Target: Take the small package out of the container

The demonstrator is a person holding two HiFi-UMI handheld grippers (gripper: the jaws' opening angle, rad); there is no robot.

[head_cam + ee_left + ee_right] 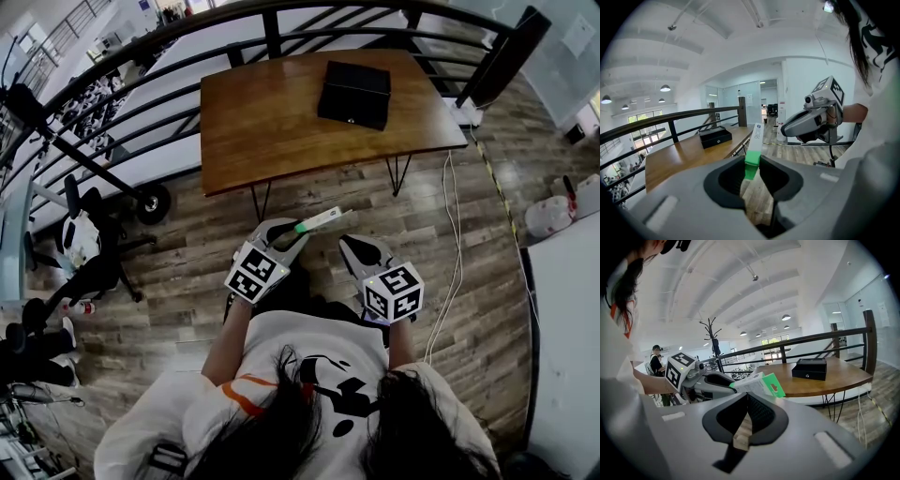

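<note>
Plank floor (187, 234), dark curved railing (187, 42) behind. Wooden surface (272, 131) on thin metal legs, with the black container (354, 94) on its far right part, lid down. Person stands well back from the surface, a gripper in each hand. Left gripper (289, 228) is clenched on the small package (319, 221), a slim white box with green ends; the jaws pinch one green end (752, 161) and the rest sticks out past the tips. The package is in the air over the floor, well apart from the container. Right gripper (354, 246) sits just beside the left, jaws together on nothing (747, 397).
</note>
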